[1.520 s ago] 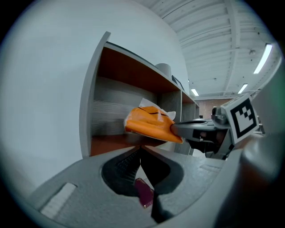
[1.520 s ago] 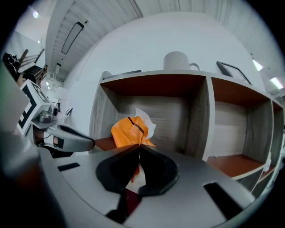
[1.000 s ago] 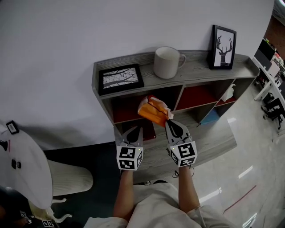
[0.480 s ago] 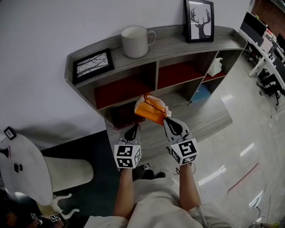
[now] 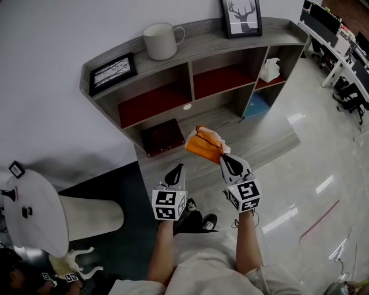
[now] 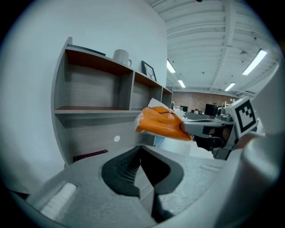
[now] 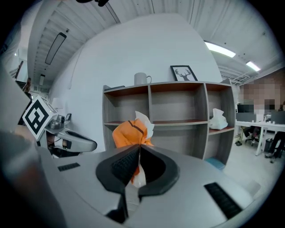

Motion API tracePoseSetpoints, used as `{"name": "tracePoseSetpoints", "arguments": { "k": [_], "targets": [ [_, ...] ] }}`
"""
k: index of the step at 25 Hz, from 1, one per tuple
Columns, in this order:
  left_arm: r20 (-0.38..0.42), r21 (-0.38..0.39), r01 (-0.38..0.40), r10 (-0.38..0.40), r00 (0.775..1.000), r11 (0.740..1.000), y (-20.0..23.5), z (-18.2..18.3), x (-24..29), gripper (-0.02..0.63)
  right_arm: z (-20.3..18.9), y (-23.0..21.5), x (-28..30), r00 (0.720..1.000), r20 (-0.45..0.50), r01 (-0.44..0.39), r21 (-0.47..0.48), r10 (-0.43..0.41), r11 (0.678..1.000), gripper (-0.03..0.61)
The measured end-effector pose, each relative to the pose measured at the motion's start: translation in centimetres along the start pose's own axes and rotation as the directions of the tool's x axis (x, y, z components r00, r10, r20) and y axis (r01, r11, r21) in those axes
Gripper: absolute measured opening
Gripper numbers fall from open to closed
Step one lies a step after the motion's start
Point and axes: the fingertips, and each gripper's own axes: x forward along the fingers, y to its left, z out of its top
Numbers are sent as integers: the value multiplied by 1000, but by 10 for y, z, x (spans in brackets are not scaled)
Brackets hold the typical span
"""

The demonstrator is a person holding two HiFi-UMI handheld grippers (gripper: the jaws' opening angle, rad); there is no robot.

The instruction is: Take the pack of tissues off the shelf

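Note:
The orange tissue pack [image 5: 205,146], with white tissue sticking out of its top, hangs in the air in front of the grey shelf unit [image 5: 202,29]. My right gripper [image 5: 223,156] is shut on the pack's near end. In the right gripper view the pack [image 7: 127,132] stands just beyond the closed jaws of the right gripper [image 7: 140,146]. My left gripper [image 5: 178,168] is level with it to the left, shut and empty. From the left gripper [image 6: 140,147] view, the pack [image 6: 161,123] shows at the right gripper's [image 6: 192,127] tip.
On the shelf top stand a white mug [image 5: 159,41], a framed picture [image 5: 113,72] and a deer picture [image 5: 241,10]. A dark red box [image 5: 163,137] lies on the low ledge; a white bundle [image 5: 269,70] sits in the right compartment. A white round table [image 5: 34,213] is at the left.
Both grippers have drawn back from the shelf and sunk a little. The orange pack has come along in the right gripper, out of the compartment and over the low ledge.

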Motion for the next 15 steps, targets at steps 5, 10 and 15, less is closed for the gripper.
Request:
{"name": "tracePoseSetpoints", "arguments": {
  "k": [5,10,15],
  "targets": [
    [-8,17,13,-13,1000,1000,-12,-14,-8,11,-23,-6,-22,998,-33,50,10,-49,999,21],
    [10,16,28,-29,1000,999,-23,-15,-12,10,-37,-7,-39,994,-70,79,-3,-79,997,21],
    [12,9,47,-48,999,999,-34,-21,-12,11,-47,-8,-50,991,-96,93,-28,-95,995,21]
  ]
}}
